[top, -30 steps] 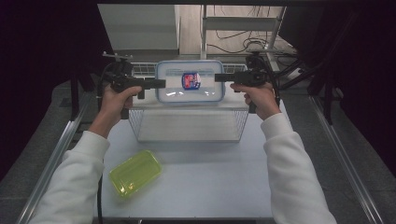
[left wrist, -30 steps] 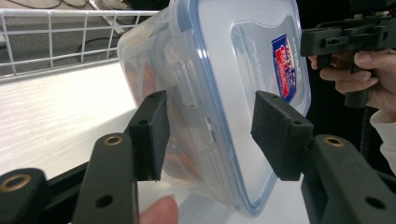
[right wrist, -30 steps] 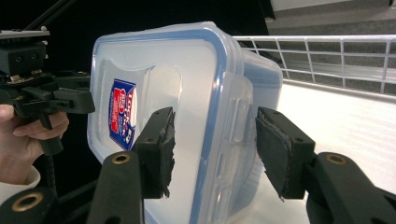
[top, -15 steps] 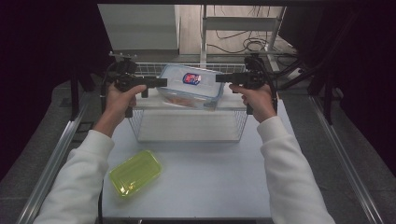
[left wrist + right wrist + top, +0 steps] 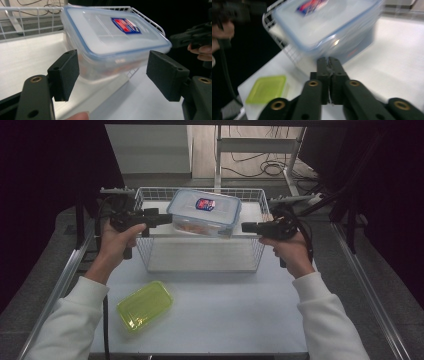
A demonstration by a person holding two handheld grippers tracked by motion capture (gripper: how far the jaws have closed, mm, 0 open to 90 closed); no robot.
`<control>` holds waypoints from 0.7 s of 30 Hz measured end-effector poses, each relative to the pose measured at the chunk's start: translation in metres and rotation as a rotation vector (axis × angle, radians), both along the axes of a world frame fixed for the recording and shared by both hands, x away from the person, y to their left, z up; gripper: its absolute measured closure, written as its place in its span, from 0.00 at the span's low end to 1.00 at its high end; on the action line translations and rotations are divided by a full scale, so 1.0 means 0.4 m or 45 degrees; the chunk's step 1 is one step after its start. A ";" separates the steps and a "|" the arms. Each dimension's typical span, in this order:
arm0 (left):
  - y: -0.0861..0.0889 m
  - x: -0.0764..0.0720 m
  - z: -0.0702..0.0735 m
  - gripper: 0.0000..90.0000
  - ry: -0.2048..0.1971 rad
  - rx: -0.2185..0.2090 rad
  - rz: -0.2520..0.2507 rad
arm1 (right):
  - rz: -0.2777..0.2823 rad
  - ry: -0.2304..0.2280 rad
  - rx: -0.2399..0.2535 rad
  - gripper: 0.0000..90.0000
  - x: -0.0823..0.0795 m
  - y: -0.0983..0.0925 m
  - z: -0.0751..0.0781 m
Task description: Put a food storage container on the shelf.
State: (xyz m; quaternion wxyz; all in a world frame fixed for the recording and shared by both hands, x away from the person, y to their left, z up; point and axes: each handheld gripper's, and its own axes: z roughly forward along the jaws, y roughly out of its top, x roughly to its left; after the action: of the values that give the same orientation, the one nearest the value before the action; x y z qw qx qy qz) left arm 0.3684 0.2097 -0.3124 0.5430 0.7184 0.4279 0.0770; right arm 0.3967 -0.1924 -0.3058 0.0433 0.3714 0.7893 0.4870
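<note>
Clear plastic box point(image 5: 204, 213), rounded corners, blue-rimmed lid; wire basket point(image 5: 150, 254).

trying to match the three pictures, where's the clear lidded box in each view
High view: clear lidded box sits top centre, over the wire basket.
Left gripper view: it lies upper middle, beyond the open jaws.
Right gripper view: it is at the top, above the shut jaws.
Shared landmark: the red and blue label on its lid.

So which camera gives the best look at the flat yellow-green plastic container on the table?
The high view: the flat yellow-green plastic container lies whole and sharp on the white table, near the left sleeve. The right gripper view shows it blurred at lower left.
</note>
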 end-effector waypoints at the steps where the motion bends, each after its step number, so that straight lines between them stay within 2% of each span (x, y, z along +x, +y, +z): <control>1: -0.001 -0.009 -0.003 0.28 0.001 0.004 -0.009 | 0.023 0.002 -0.012 0.98 -0.008 0.006 -0.011; 5: -0.007 -0.037 -0.016 0.27 -0.001 0.035 -0.028 | 0.108 -0.012 -0.052 0.98 -0.032 0.047 -0.047; 9: -0.007 -0.047 -0.029 0.27 0.003 0.041 -0.024 | 0.153 -0.028 -0.071 0.98 -0.031 0.088 -0.065; 13: -0.004 -0.055 -0.042 0.27 0.007 0.039 -0.023 | 0.149 -0.041 -0.083 0.98 -0.012 0.120 -0.072; 16: -0.003 -0.061 -0.050 0.27 0.008 0.041 -0.030 | 0.137 -0.057 -0.084 0.98 0.005 0.130 -0.069; 18: -0.003 -0.066 -0.053 0.27 0.003 0.050 -0.032 | 0.107 -0.076 -0.110 0.98 0.015 0.134 -0.064; 21: -0.002 -0.071 -0.055 0.26 -0.001 0.054 -0.037 | 0.084 -0.066 -0.101 0.98 0.029 0.133 -0.062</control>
State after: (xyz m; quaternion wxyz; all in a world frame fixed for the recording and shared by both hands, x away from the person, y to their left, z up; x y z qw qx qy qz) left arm 0.3401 0.2090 -0.3345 0.5287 0.7360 0.4155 0.0784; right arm 0.4084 -0.1392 -0.3305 0.0623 0.3303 0.8186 0.4658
